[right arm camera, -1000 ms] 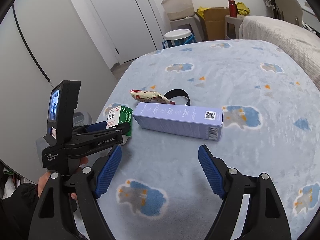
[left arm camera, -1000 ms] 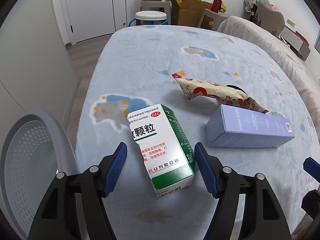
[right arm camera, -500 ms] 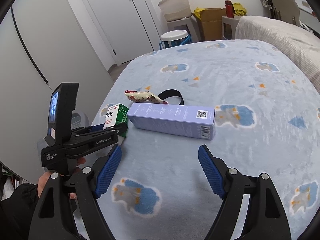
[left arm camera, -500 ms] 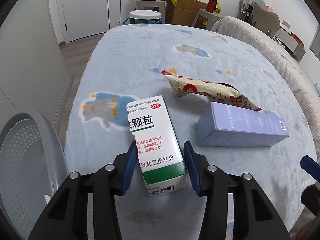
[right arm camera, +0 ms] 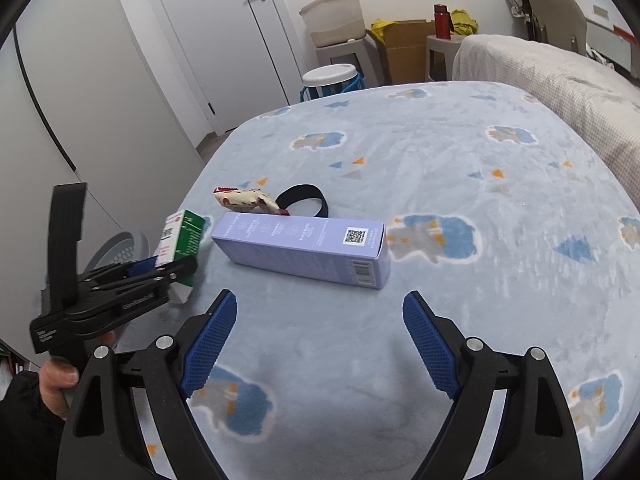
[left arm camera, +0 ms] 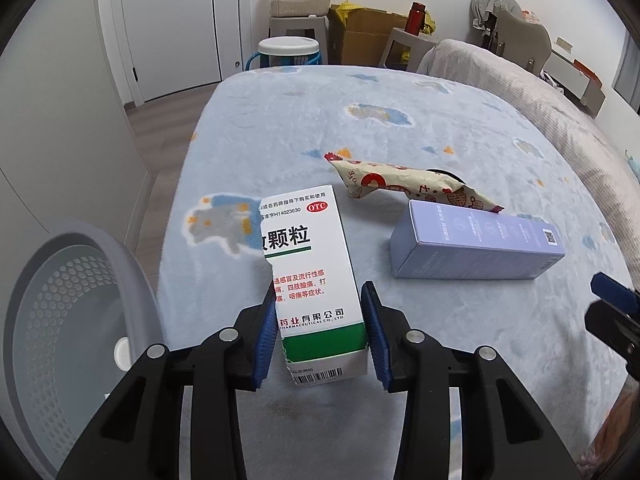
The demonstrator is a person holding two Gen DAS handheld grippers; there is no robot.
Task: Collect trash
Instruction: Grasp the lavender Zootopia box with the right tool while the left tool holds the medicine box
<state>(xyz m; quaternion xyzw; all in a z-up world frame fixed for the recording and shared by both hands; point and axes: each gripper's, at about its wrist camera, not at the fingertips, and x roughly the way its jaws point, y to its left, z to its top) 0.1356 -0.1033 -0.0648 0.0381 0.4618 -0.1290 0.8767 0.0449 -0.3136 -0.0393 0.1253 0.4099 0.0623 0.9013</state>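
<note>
Closing over the last second, my left tool (left arm camera: pixel 320 334) now clamps the medicine box (left arm camera: pixel 310 276), which lay loose between wide pads before.

Both blue pads (left arm camera: pixel 267 334) press the box's sides near its green end, and its far end seems tipped up off the bed (right arm camera: pixel 460 152), so I judge the lift is just starting. My right tool (right arm camera: pixel 318 344) has opened a little further and hangs empty, pads apart, short of the purple box (right arm camera: pixel 304 246). By my reckoning the job is barely begun: the bin (left arm camera: pixel 72 320) just off the bed's left edge looks empty as far as I can see into it. Left on the bed are the purple box, the snack wrapper (left arm camera: pixel 404 186) touching its far side, and a black band (right arm camera: pixel 302 204) behind them.
</note>
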